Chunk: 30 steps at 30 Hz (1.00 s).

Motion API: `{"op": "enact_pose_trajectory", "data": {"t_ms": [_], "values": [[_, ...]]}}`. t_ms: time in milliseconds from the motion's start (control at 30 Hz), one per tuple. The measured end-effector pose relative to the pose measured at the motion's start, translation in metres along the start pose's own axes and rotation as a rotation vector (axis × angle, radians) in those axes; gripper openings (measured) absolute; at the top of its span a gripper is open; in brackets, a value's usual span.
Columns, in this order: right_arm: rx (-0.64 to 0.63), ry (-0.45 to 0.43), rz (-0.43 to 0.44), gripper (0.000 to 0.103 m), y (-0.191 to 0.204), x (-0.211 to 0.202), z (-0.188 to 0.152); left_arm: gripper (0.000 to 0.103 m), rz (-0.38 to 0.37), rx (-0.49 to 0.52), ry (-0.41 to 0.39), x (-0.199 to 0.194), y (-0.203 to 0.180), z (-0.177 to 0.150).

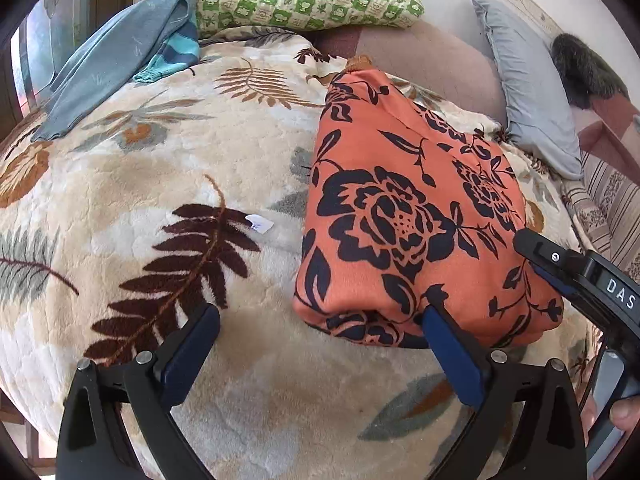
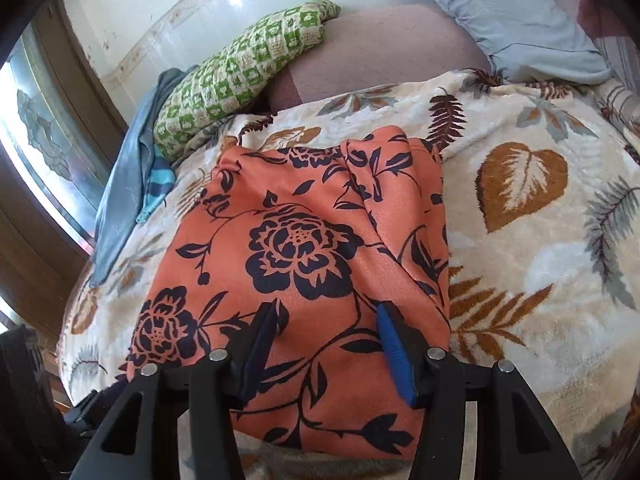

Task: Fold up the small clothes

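Note:
An orange garment with dark flower print (image 1: 404, 216) lies folded into a rough rectangle on a cream leaf-patterned blanket (image 1: 168, 168). My left gripper (image 1: 322, 312) stands wide open at the garment's near corner. Its right finger touches or overlaps the fold's edge, and its left finger hangs over bare blanket. My right gripper (image 2: 328, 308) hovers over the near half of the same garment (image 2: 304, 240), jaws partly open, with flat cloth below them and nothing pinched. From the left wrist view, the right gripper (image 1: 536, 256) reaches in over the garment's right side.
A green checked pillow (image 1: 308, 0) and a grey-blue pillow (image 1: 524, 96) lie at the head of the bed. A blue-grey cloth (image 1: 116, 56) over a turquoise striped piece is draped at the far left. A small white tag (image 1: 259, 224) rests on the blanket. A thumb (image 1: 624, 412) shows at the right edge.

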State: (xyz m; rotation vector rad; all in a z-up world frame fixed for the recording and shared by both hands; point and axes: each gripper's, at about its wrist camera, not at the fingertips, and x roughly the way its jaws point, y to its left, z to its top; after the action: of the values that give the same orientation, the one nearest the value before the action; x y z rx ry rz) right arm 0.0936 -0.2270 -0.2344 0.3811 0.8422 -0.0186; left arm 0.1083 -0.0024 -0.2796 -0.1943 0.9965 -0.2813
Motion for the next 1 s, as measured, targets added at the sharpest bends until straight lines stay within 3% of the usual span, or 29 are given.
{"op": "enact_pose_trajectory", "data": {"t_ms": [233,367,567,767,1000], "values": [[0.018,-0.052,0.057,0.056,-0.003,-0.056,-0.021,0.101,0.052,-0.025,-0.126,-0.043,0.006,-0.008],[-0.058,-0.069,0.035,0.056,0.005,-0.097,-0.029,0.101,0.114,0.098,-0.214,-0.088,-0.008,-0.011],[-0.141,-0.193,0.032,0.061,0.028,-0.168,-0.018,0.101,0.183,0.242,-0.395,-0.171,-0.037,0.0],[-0.208,-0.29,-0.007,0.064,0.059,-0.218,-0.008,0.101,0.178,0.257,-0.417,-0.224,-0.053,0.014],[-0.256,-0.306,-0.026,0.065,0.08,-0.243,-0.016,0.101,0.195,0.213,-0.435,-0.256,-0.055,0.015]]}}
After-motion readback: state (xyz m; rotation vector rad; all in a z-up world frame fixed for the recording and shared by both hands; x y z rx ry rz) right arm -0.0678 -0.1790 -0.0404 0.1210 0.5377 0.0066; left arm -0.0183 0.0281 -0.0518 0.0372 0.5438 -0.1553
